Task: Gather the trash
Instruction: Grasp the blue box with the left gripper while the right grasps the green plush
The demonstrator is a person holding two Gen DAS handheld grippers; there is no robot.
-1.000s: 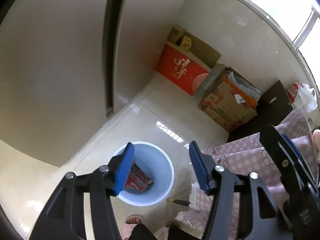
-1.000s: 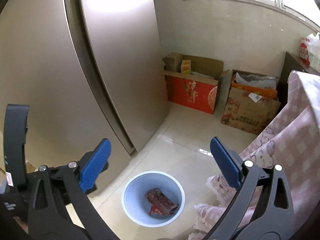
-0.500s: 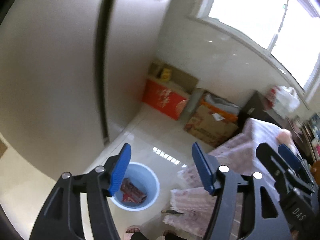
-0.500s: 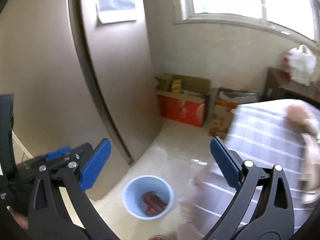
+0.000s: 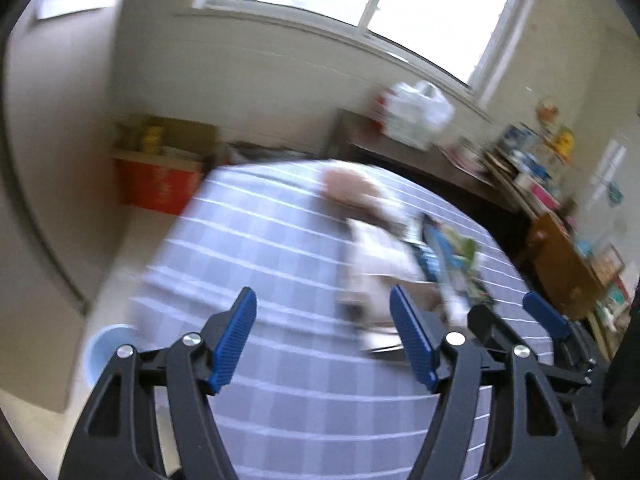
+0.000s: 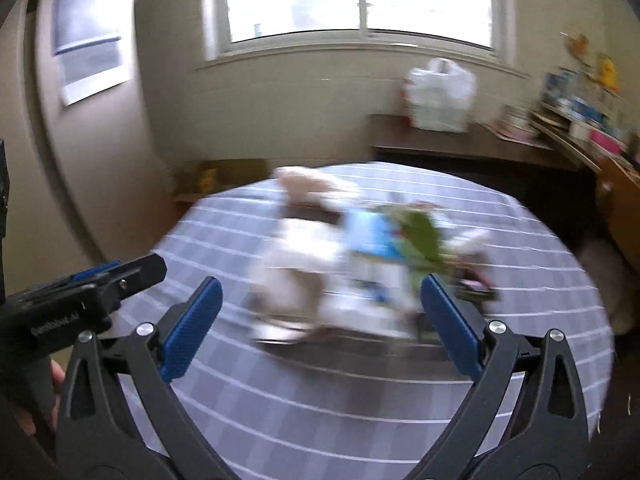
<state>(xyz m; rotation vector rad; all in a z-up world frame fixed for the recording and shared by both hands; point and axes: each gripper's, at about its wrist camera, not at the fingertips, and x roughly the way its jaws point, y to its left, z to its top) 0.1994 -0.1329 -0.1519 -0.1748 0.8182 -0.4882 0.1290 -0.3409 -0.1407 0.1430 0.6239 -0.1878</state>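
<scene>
Trash (image 6: 360,256) lies blurry in a pile at the middle of the frame, on the checked table (image 6: 360,420). Left gripper (image 5: 324,340) and right gripper (image 6: 320,320) both hang wide open, holding nothing. Blue bin (image 5: 106,346) peeks out lower left.

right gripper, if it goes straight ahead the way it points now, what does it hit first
Probably the blurred pile of trash on the checked tablecloth: white paper and a blue and green wrapper lie straight ahead between the open fingers of the right gripper. Blur leaves depth unclear.
</scene>
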